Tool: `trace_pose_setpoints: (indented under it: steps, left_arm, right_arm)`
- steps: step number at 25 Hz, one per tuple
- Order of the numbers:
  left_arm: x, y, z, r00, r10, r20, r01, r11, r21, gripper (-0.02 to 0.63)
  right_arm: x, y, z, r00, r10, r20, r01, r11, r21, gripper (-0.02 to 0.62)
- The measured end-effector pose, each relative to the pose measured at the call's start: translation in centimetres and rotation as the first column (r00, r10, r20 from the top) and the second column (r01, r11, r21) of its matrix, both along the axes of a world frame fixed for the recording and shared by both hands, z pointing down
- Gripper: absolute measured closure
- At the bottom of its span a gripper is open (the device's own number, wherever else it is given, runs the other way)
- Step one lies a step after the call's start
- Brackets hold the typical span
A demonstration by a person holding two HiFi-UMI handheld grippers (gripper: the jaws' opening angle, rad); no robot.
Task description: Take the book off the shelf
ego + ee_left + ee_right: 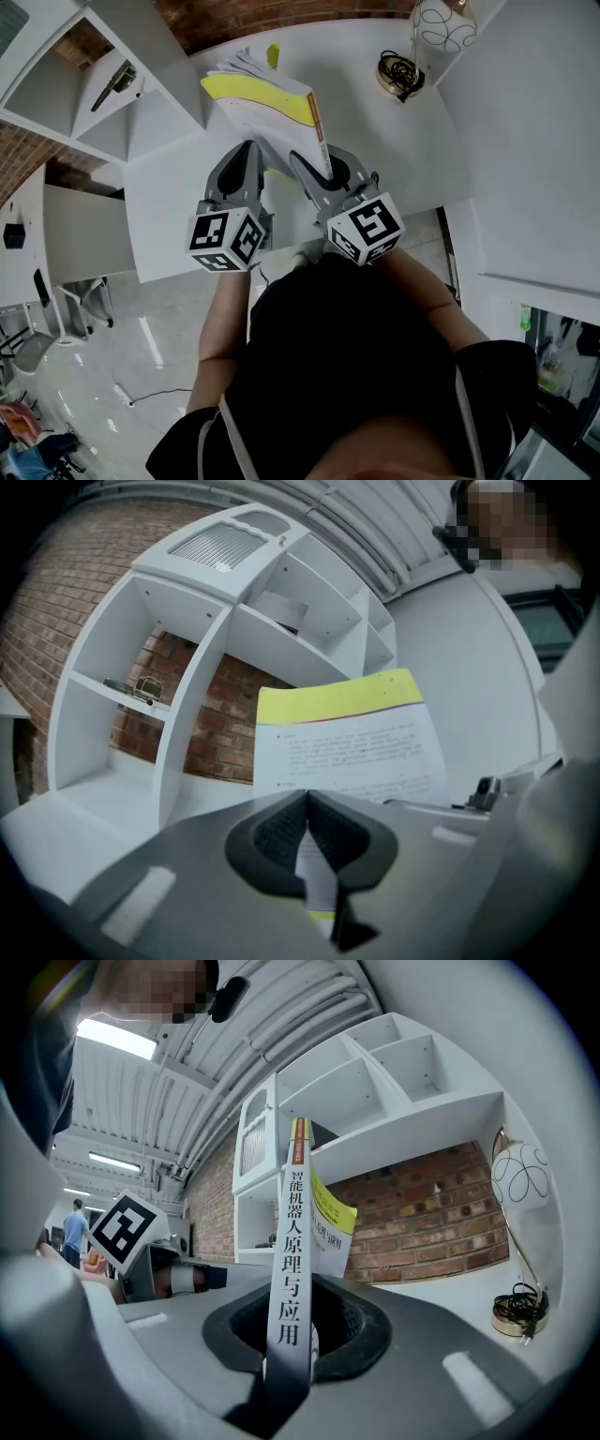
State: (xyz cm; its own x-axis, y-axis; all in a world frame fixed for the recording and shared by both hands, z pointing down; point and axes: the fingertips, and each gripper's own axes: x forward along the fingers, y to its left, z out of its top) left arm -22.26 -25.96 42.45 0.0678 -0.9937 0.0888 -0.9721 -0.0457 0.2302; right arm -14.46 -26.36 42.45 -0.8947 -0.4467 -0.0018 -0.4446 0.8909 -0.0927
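1. Gripping the spine, the right gripper (322,169) has its jaws clamped on the book (272,103).
2. Left gripper (307,841): jaws pinched together on one thin leaf of that book, which fans open.
3. Book's clear of the shelf (141,103), held above the white table (375,141).
4. Removal looks done; only setting it down seems left.

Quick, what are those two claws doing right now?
Left gripper: shut on one side of the open book.
Right gripper: shut on that book's spine.
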Motion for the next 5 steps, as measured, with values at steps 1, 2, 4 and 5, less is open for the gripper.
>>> trace_pose_setpoints:
  steps: [1, 2, 4, 5]
  left_arm:
    - [-0.05, 0.04, 0.02, 1.0, 0.0, 0.0, 0.0, 1.0, -0.002, 0.601]
    - [-0.09, 0.09, 0.06, 1.0, 0.0, -0.001, 0.0, 1.0, -0.004, 0.601]
    - [-0.17, 0.2, 0.18, 1.0, -0.001, -0.004, 0.001, 1.0, -0.007, 0.601]
    - [-0.2, 0.26, 0.23, 1.0, -0.001, -0.006, 0.001, 1.0, -0.009, 0.601]
  right_arm:
    - [-0.02, -0.01, -0.01, 1.0, 0.001, 0.0, -0.001, 1.0, -0.001, 0.532]
    - [-0.06, 0.01, -0.01, 1.0, 0.0, 0.0, 0.0, 1.0, -0.001, 0.532]
    - [-0.15, 0.11, 0.02, 1.0, -0.003, -0.003, 0.003, 1.0, -0.003, 0.532]
    - [-0.2, 0.17, 0.05, 1.0, -0.005, -0.004, 0.005, 1.0, -0.004, 0.532]
